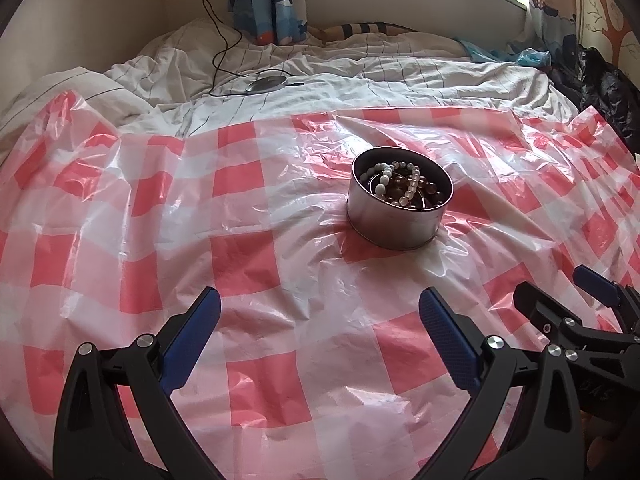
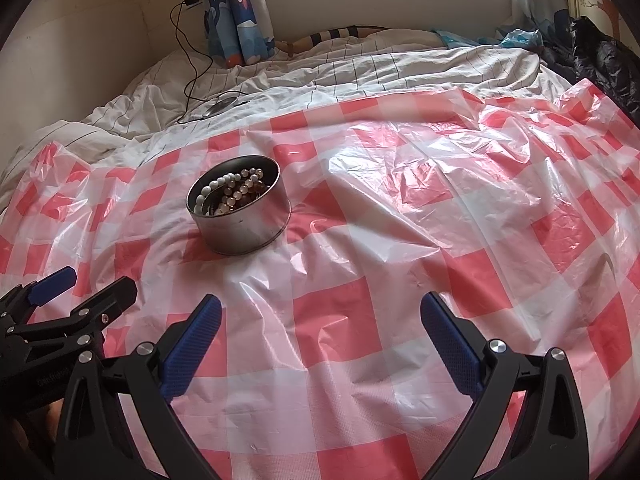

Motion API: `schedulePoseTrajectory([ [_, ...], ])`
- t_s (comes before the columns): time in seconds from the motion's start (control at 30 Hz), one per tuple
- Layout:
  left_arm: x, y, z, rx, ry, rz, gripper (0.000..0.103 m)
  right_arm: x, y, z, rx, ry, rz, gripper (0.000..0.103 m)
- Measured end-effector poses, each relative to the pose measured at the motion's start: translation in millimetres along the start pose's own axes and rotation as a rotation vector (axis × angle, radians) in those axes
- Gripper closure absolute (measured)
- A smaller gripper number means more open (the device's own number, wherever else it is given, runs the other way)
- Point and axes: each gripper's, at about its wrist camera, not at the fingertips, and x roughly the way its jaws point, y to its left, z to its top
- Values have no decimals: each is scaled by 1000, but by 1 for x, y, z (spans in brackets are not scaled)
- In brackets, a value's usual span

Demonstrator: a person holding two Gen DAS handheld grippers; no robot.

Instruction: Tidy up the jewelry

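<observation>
A round metal tin (image 1: 394, 222) stands upright on a red-and-white checked plastic sheet (image 1: 256, 240). It holds several bead bracelets (image 1: 400, 184), white and brown. It also shows in the right wrist view (image 2: 244, 226) with the bracelets (image 2: 234, 192) inside. My left gripper (image 1: 320, 300) is open and empty, low over the sheet, short of the tin. My right gripper (image 2: 320, 306) is open and empty, to the right of the tin. Each gripper shows in the other's view: the right one (image 1: 560, 292) and the left one (image 2: 92, 280).
The sheet covers a bed with a rumpled white striped duvet (image 1: 320, 68). A round charger pad (image 1: 267, 80) with a black cable lies on the duvet behind. A black jacket (image 1: 600, 84) lies at the far right. Curtains (image 1: 268, 0) hang at the back wall.
</observation>
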Motion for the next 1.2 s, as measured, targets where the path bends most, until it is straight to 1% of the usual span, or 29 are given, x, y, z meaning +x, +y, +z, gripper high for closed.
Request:
schedulePoseTrajectory([
  [1.2, 1, -3, 2, 8, 21, 22, 8, 0, -2, 0, 0, -1, -2, 8],
])
